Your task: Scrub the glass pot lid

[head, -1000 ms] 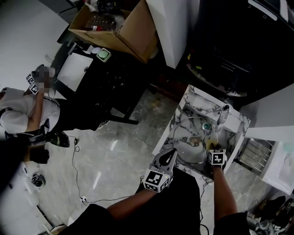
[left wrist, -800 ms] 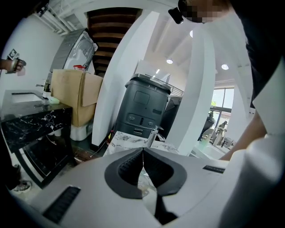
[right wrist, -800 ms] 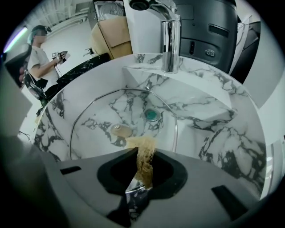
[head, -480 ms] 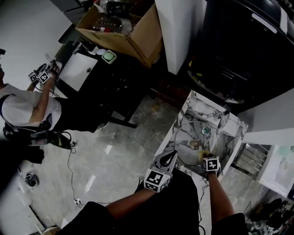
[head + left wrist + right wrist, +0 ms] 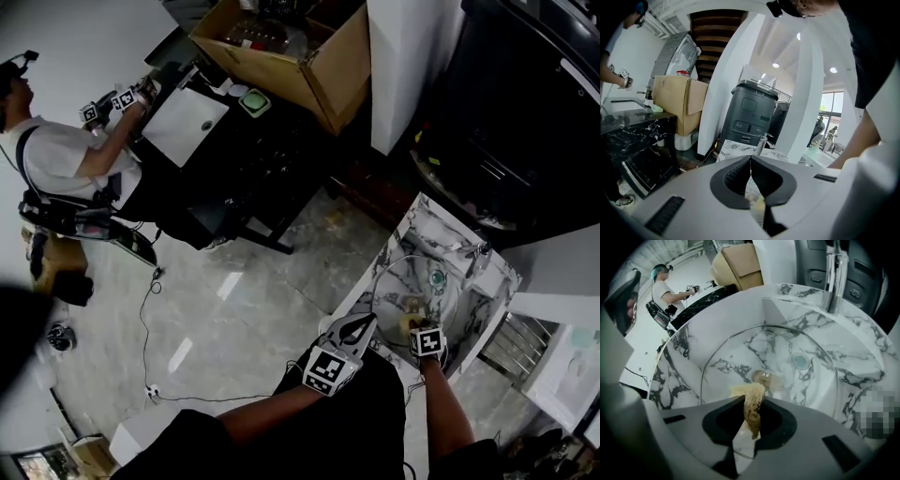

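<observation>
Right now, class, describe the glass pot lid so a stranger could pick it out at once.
Find the dark-veined white marble sink with the chrome faucet. In its basin lies the glass pot lid, a clear disc with a thin metal rim and centre screw. Unlike the yellow-brown sponge in the right tongs, it shows the drain through it.

No word, brand or number can be read in any of the views. The only printed signs are black-and-white square markers. In the head view they stand on the cube of the left gripper at about 5 o'clock, on the cube of the right gripper at about 4 o'clock, and on the cubes held by the other person at about 10 o'clock. They are patterns without letters, and the cardboard box at 12 o'clock shows no legible print.
</observation>
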The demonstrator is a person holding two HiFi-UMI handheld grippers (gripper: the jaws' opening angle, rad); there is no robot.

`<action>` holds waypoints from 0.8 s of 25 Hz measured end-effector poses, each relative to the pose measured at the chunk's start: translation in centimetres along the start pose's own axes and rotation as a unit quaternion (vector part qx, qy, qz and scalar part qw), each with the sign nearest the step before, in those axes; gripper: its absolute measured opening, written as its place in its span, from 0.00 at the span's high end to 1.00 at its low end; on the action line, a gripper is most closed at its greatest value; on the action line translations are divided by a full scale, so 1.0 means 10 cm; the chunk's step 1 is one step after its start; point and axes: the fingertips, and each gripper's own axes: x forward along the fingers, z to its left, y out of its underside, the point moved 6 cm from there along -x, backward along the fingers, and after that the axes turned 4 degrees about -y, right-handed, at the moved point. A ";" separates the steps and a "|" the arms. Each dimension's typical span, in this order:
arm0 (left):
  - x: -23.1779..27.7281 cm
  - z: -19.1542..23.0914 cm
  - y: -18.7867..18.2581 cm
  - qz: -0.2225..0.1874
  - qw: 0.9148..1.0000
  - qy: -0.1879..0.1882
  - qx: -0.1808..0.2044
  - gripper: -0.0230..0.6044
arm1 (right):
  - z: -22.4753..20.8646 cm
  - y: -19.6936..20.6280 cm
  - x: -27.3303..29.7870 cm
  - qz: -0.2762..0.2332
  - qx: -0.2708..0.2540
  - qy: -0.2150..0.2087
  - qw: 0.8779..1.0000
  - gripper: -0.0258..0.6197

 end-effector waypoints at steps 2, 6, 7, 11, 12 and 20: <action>0.00 0.03 0.01 0.001 1.000 -0.005 0.000 0.94 | 0.07 -0.08 0.06 -0.001 -0.009 -0.013 1.000 0.85; 0.00 0.07 0.06 0.006 1.000 -0.016 -0.008 0.94 | 0.22 -0.18 0.19 -0.003 -0.024 -0.035 0.999 0.85; 0.00 0.08 0.06 0.006 1.000 -0.015 -0.011 0.94 | 0.25 -0.20 0.22 -0.004 -0.028 -0.039 0.999 0.85; 0.01 0.10 0.07 -0.001 1.000 -0.016 -0.020 0.94 | 0.36 -0.32 0.28 -0.010 -0.033 -0.047 0.998 0.85; 0.03 0.10 0.07 -0.001 1.000 -0.017 -0.020 0.94 | 0.37 -0.34 0.31 -0.013 -0.031 -0.051 0.998 0.85; 0.14 0.15 0.09 0.012 0.999 -0.018 -0.026 0.94 | 0.45 -0.46 0.43 -0.021 -0.071 -0.049 0.996 0.85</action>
